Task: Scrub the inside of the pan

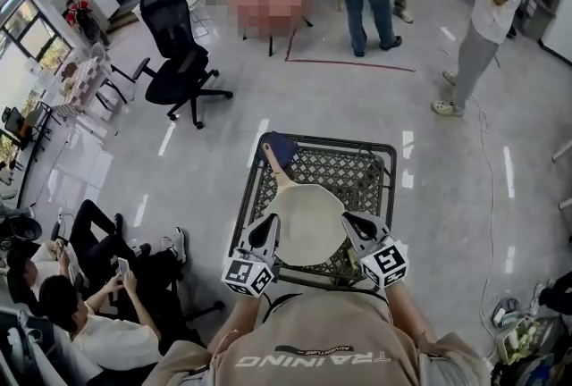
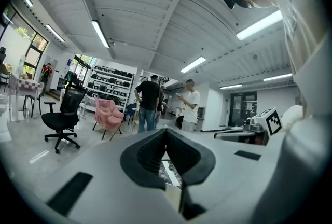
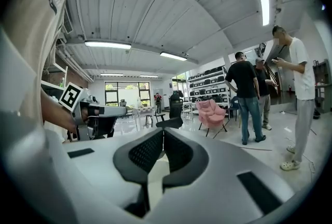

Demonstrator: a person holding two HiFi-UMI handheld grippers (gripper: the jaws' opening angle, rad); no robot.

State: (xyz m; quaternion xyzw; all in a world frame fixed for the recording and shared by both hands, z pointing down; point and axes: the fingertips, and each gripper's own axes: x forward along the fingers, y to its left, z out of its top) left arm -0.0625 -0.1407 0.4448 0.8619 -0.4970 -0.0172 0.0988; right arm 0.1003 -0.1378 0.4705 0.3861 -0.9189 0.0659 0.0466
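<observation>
The cream pan (image 1: 308, 219) lies on the black lattice table (image 1: 357, 146), just ahead of and between both sets of fingertips, its wooden handle (image 1: 279, 172) pointing away from them. Its inside looks empty.

Left gripper (image 1: 270, 223) and right gripper (image 1: 354, 221): fingers pressed together, pinching nothing.

Hazard: neither gripper holds a scrubber or the pan. A push on the unrestrained pan would likely skid or tip it. A blue object (image 1: 279, 147) lies at the handle's far end, well beyond the fingertips.
</observation>
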